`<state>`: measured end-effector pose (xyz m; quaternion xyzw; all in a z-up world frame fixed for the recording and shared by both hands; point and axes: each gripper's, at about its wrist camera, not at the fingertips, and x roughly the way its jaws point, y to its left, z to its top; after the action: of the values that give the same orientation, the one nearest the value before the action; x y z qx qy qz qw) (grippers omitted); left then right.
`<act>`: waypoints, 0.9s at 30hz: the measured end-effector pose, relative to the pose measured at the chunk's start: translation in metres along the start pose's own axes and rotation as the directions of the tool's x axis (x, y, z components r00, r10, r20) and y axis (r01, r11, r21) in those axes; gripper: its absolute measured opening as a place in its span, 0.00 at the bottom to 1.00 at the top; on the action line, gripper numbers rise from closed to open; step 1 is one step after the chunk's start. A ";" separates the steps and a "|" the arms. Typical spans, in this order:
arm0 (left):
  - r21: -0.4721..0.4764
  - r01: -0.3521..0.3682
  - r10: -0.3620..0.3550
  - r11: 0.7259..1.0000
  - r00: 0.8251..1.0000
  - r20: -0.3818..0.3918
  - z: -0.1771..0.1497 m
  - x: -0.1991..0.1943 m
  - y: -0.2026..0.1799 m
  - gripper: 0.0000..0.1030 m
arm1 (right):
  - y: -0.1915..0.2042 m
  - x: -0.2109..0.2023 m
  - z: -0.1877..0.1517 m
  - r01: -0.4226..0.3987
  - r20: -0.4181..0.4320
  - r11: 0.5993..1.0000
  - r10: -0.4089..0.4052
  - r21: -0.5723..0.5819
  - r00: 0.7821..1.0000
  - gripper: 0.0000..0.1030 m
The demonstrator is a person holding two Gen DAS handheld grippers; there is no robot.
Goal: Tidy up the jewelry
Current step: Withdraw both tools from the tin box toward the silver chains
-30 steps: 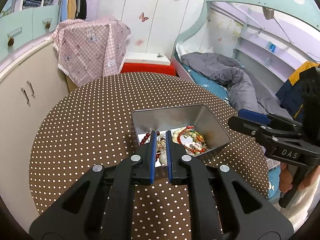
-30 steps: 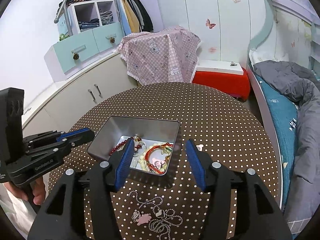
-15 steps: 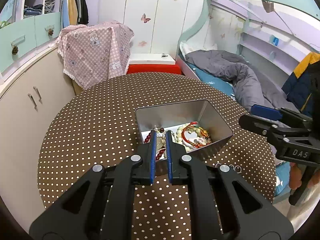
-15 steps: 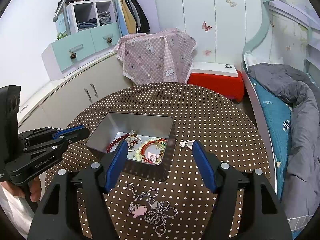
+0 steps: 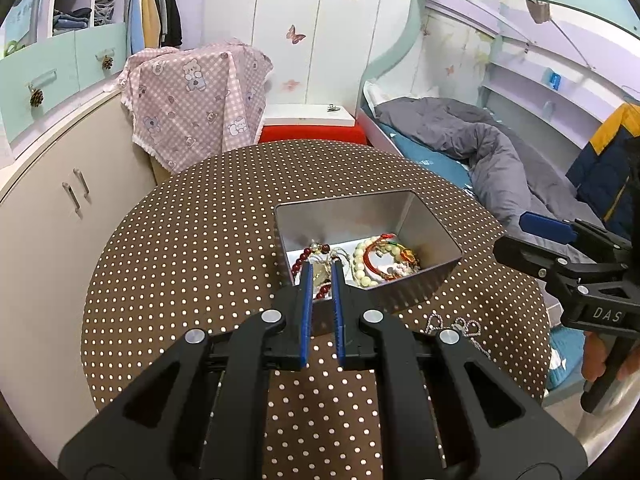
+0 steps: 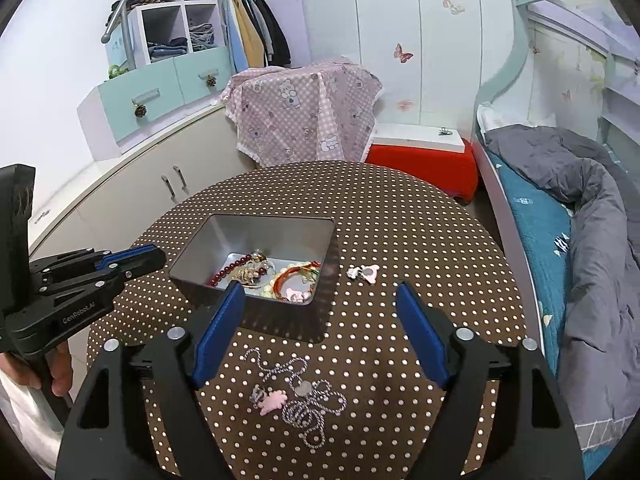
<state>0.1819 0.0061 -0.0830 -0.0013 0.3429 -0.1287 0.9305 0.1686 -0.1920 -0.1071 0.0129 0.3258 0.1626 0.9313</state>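
On the round table under its brown, white-dotted cloth point(image 6: 400, 216), a rectangular silver metal tin point(image 6: 256, 236) stands near the middle, open-topped, already holding dark red beads, cream pearls and a red cord bracelet. Two pieces lie outside it: a thin silver ball-chain necklace with a pink flower charm and a small round disc point(image 6: 298, 398), heaped in loose loops near the table's front edge, just in front of the tin, and a small pink-and-silver charm point(image 6: 364, 273) just beside the tin's right wall. The right gripper point(image 6: 320, 340) hangs above the necklace with its blue-padded jaws opening wide and nothing between them; the chain lies below the gap, untouched. The left gripper point(image 5: 320, 280) has its jaws pressed almost together on nothing, tips over the tin's near rim. The chain looks very light, limp and slippery — it will likely sag, trail and perhaps snag on the cloth, so a pinch at the bunched loops beside the charm seems safest, since a single strand could slide out of smooth pads. The charm is probably rigid and flat, harder to lift cleanly off soft fabric. The tin's walls look smooth and stiff, with a thin edge where a trailing chain could catch.
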 end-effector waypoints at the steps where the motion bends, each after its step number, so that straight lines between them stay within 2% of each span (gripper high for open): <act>1: -0.001 0.009 -0.009 1.000 1.000 0.001 -0.001 -0.001 0.000 0.10 | -0.001 -0.001 -0.002 0.005 -0.001 1.000 -0.005 0.001 1.000 0.75; 10: -0.030 0.075 -0.076 0.997 0.997 -0.034 -0.014 -0.006 -0.002 0.10 | -0.001 -0.012 -0.021 0.042 -0.025 0.999 -0.041 0.014 0.999 0.76; 14: -0.019 0.082 -0.083 0.996 0.996 -0.045 -0.021 -0.008 -0.008 0.10 | -0.001 -0.015 -0.029 0.049 -0.038 0.999 -0.048 0.020 0.998 0.76; 19: -0.019 0.135 -0.136 0.991 0.986 -0.093 -0.032 -0.003 -0.019 0.10 | -0.006 -0.018 -0.045 0.068 -0.062 0.997 -0.065 0.043 0.996 0.76; 20: -0.020 0.141 -0.143 0.990 0.983 -0.116 -0.034 0.001 -0.022 0.16 | -0.007 -0.018 -0.047 0.070 -0.066 0.996 -0.067 0.049 0.996 0.76; 21: -0.030 0.154 -0.157 0.988 0.978 -0.138 -0.036 0.004 -0.024 0.44 | -0.009 -0.019 -0.050 0.074 -0.070 0.996 -0.070 0.055 0.995 0.76; 22: -0.043 0.165 -0.170 0.985 0.974 -0.148 -0.037 0.006 -0.025 0.65 | -0.009 -0.020 -0.054 0.081 -0.073 0.995 -0.076 0.061 0.994 0.76; 23: -0.055 0.186 -0.192 0.981 0.972 -0.139 -0.038 0.007 -0.026 0.76 | -0.010 -0.022 -0.056 0.084 -0.075 0.994 -0.079 0.064 0.994 0.76; 27: -0.020 0.197 -0.198 0.980 0.970 -0.142 -0.040 0.008 -0.039 0.76 | -0.016 -0.025 -0.064 0.096 -0.082 0.992 -0.089 0.083 0.993 0.76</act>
<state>0.1526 -0.0302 -0.1152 -0.0288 0.4072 -0.2194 0.8861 0.1157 -0.2207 -0.1444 0.0321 0.3690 0.1053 0.9229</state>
